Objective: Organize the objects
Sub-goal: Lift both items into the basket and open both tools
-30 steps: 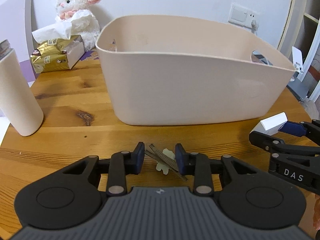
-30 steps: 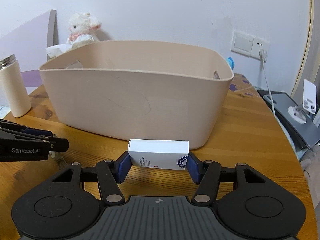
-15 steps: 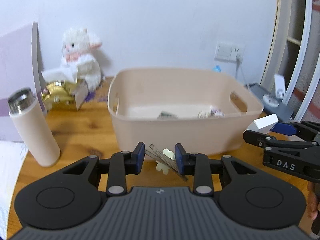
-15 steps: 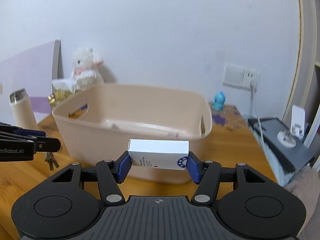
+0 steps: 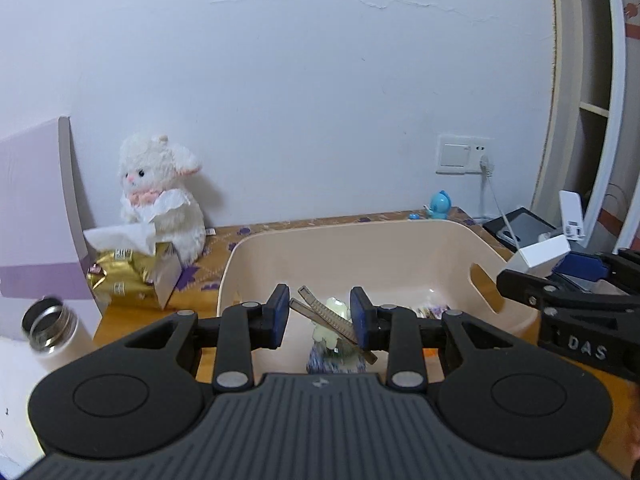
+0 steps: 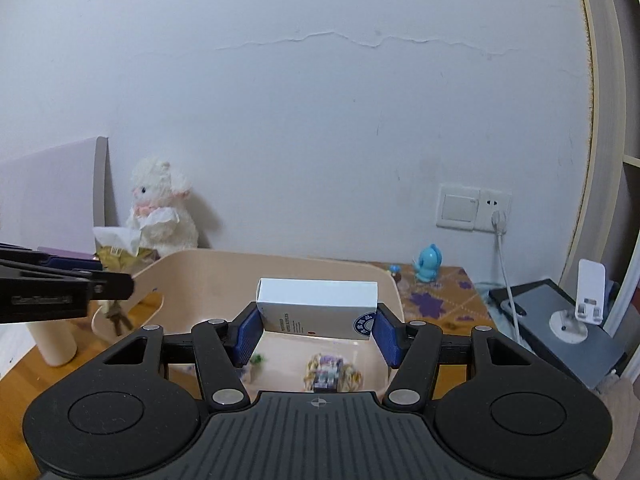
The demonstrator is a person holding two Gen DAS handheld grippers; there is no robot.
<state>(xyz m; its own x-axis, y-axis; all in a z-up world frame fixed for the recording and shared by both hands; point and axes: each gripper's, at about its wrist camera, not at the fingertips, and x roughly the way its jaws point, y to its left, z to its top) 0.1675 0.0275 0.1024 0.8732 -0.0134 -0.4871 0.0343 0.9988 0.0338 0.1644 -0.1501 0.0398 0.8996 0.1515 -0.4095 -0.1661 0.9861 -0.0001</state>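
Right wrist: box (image 6: 318,304) above bin rim (image 6: 280,261)

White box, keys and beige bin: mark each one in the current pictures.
white box (image 6: 316,312): right wrist view, front face between the blue pads.
keys (image 5: 326,312): left wrist view, metal blade between the pads.
beige bin (image 5: 400,226): left wrist view, far rim.

Both grippers same build: left gripper (image 5: 319,317) and right gripper (image 6: 316,334) w/ matte black linkage arms, silver rivet pins at pivots, blue pads (image 5: 279,316) on fingertips. Grey ribbed housing btwn two round black discs (small logo at centre). White "DAS" lettering on right gripper's side.
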